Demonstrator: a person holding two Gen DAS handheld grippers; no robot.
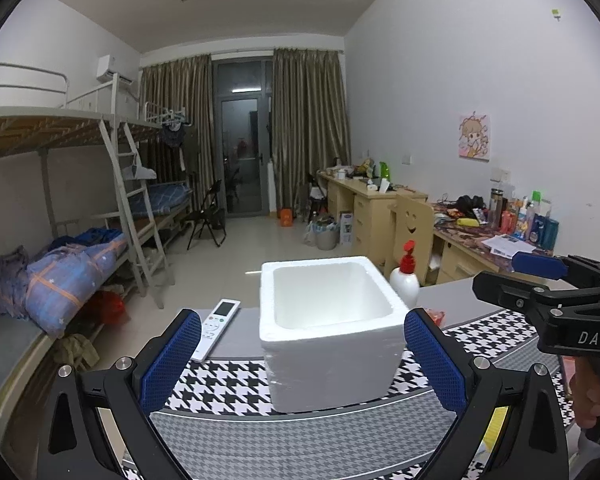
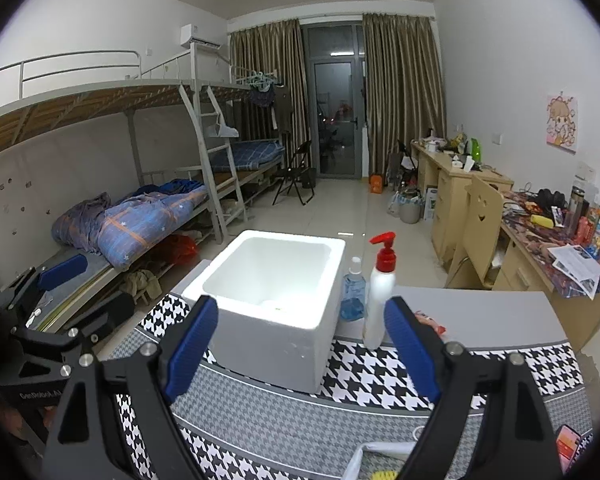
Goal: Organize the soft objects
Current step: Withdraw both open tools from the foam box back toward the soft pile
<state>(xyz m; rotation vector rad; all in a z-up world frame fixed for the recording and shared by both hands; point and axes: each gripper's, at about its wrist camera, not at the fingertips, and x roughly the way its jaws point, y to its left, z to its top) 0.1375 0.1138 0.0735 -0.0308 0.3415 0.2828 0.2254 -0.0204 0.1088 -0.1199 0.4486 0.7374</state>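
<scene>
Facing a white foam box (image 1: 332, 332), left gripper (image 1: 300, 360) fingers spread wide, empty, right gripper (image 2: 300, 352) likewise

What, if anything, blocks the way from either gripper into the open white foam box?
Nothing visible does. The foam box stands open-topped on the houndstooth mat, directly ahead of the left gripper and the right gripper. The pump bottle and blue bottle stand off to its right side.
</scene>
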